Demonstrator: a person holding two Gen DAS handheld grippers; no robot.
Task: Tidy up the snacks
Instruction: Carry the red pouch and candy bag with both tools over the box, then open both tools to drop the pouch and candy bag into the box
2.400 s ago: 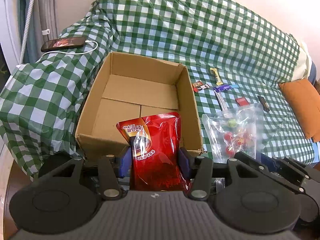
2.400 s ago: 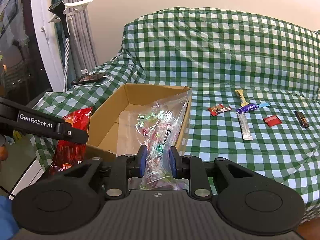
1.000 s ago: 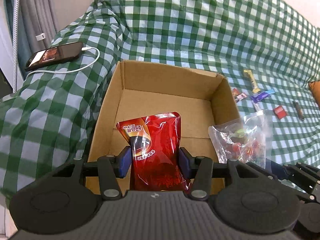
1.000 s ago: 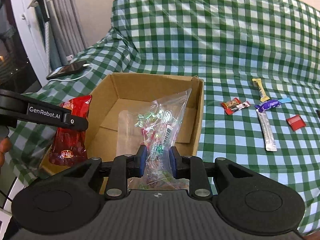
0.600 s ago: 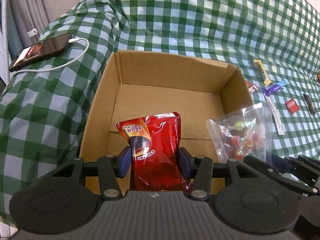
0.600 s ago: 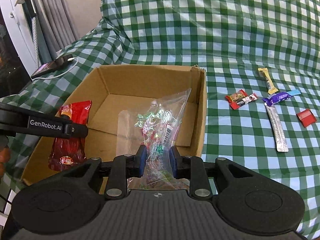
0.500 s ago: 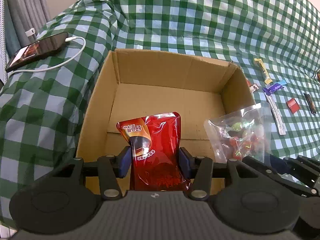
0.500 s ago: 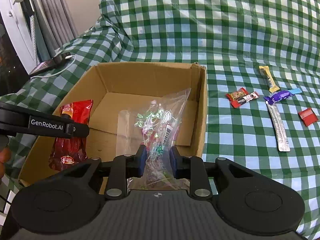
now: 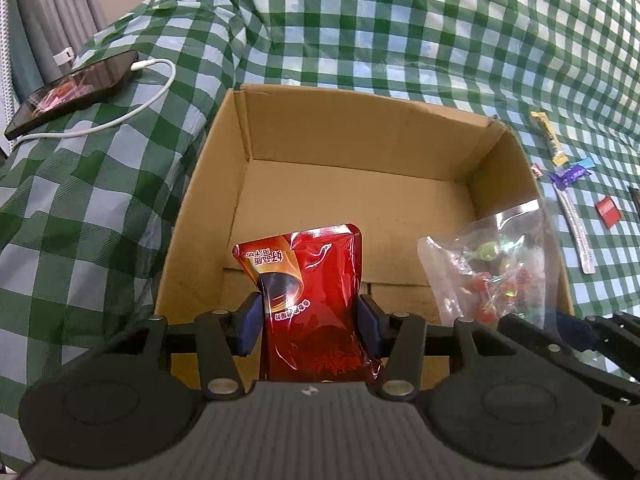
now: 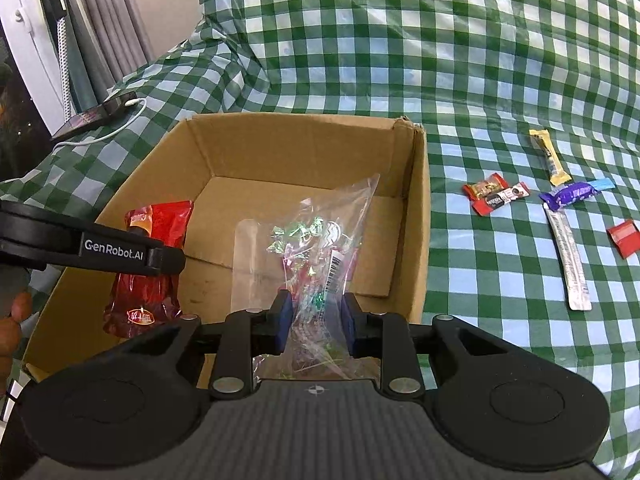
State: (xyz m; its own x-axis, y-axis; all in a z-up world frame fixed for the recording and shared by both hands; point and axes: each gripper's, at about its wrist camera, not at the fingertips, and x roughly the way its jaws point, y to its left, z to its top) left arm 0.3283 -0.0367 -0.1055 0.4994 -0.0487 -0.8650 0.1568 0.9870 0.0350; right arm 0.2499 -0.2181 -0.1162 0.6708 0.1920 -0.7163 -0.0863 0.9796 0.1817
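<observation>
An open cardboard box [image 9: 348, 128] [image 10: 296, 140] sits on a green checked cloth. My left gripper [image 9: 310, 320] is shut on a red snack pouch [image 9: 312, 280] and holds it over the box's near left part; the pouch also shows in the right wrist view [image 10: 152, 264]. My right gripper [image 10: 314, 320] is shut on a clear bag of wrapped candies [image 10: 312, 248] over the box's near right part; the bag also shows in the left wrist view [image 9: 496, 268]. The box floor [image 9: 352, 196] is bare.
Several small snacks lie on the cloth right of the box: a yellow bar [image 10: 548, 156], red wrappers [image 10: 496, 196], a purple candy [image 10: 572, 194], a silver stick [image 10: 570, 256], a red square packet [image 10: 624, 236]. A phone [image 9: 76, 92] on a white cable lies left of the box.
Both grippers have moved forward and closer over the box, carrying the red pouch and the candy bag. Their grips have not changed.
</observation>
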